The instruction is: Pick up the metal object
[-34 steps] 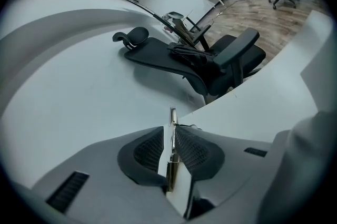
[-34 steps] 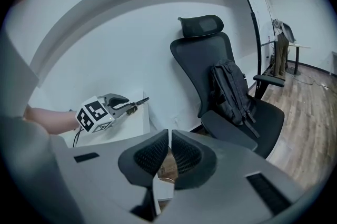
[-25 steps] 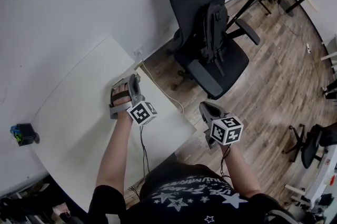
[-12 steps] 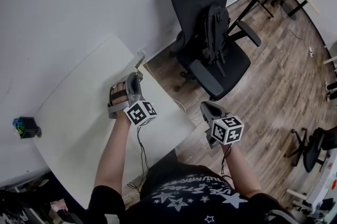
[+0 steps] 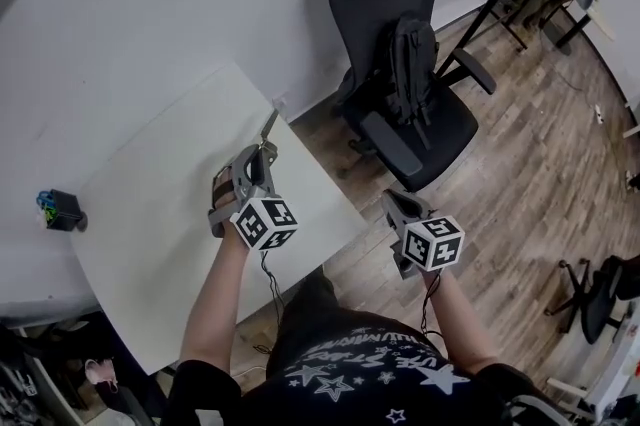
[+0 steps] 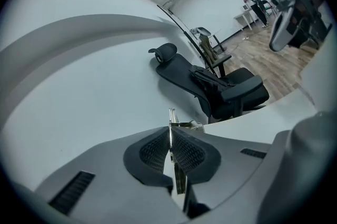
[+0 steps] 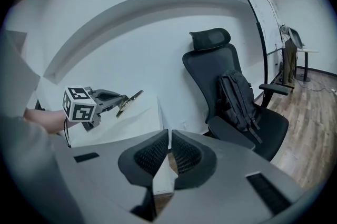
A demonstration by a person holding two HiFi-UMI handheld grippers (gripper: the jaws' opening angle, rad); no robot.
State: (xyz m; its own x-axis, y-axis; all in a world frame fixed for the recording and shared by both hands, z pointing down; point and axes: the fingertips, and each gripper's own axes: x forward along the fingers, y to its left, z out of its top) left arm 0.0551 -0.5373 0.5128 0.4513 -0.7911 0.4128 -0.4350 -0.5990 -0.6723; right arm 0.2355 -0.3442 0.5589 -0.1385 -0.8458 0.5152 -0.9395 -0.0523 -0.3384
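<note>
1. Left tongs point(image 5: 262, 154) are clamped on the thin metal strip point(image 5: 270, 126), which juts past their tips over the table point(image 5: 150, 204); likely pinched edge-on for lifting.
2. Right tongs point(image 5: 398, 206), beside them off the table, are closed on nothing, seemingly idle.
3. The strip's rear end hides between the pads point(image 6: 152, 152).

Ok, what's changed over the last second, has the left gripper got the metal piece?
The left gripper shut its jaws on the thin metal piece and raised it off the table, tip tilted upward. The right gripper stayed beside the table, jaws together, empty.
</note>
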